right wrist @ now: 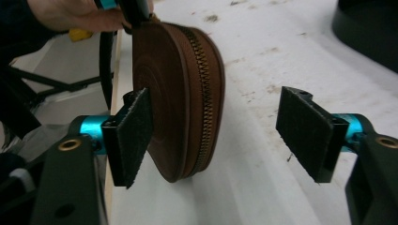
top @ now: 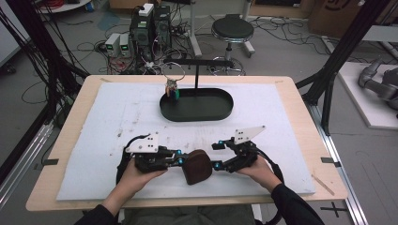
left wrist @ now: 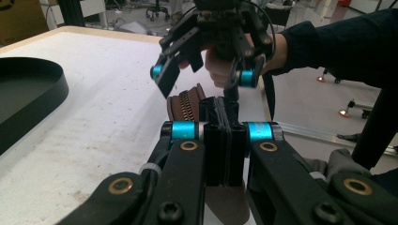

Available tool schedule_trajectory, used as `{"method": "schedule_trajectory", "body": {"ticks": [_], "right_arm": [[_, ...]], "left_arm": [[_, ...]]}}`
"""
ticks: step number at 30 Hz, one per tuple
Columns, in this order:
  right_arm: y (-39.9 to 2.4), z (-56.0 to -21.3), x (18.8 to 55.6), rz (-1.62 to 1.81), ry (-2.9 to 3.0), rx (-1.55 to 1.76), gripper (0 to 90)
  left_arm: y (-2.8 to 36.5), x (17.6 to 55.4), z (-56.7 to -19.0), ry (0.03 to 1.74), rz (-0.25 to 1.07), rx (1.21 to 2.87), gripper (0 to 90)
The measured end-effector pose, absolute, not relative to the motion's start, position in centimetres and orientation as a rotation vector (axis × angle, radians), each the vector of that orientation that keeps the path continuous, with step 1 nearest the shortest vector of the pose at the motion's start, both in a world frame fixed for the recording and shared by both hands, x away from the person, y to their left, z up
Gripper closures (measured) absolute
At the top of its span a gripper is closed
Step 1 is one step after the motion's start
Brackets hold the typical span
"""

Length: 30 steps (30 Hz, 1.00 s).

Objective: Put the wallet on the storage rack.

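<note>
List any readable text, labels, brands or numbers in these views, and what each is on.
None can be read.
Cardboard box: dark printing, cut off by the frame edge and blurred.
Brown zip pouch: no lettering visible.
Black tray: plain.
Left gripper and right gripper: no markings visible.

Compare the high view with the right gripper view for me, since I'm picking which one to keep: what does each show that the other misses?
High view alone: the whole table, the key ring hanging from the stand over the tray, and both hands.

Right gripper view alone: the right gripper has its jaws open, with the pouch standing on edge between its pads and its zipper closed along the rim.

Both: the brown pouch, the white mat and the left gripper holding the pouch's far end.
</note>
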State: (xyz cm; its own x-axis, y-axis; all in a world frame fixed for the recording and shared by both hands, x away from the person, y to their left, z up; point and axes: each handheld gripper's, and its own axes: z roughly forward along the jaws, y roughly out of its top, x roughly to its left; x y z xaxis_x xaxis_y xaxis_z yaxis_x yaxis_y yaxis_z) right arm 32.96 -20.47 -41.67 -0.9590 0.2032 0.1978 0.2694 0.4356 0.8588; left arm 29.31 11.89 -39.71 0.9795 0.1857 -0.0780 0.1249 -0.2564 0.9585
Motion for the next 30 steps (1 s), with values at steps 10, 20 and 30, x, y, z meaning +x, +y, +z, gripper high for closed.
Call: {"method": "schedule_trajectory", "body": {"ticks": [10, 20, 30], "right_arm": [[-18.4, -42.8, 32.9, -1.439, -2.609, -0.301, 57.4], [-18.9, -41.9, 32.3, -1.494, -2.625, -0.214, 69.8], [-18.8, -41.1, 31.8, -1.495, -2.658, -0.134, 70.2]], "left_arm": [[12.1, 29.3, -39.7, 0.219, 0.049, 1.843, 88.7], [11.0, 30.0, -37.7, 0.233, 0.008, 1.906, 50.8], [8.5, 30.4, -36.6, 0.194, 0.037, 2.091, 44.2]]}}
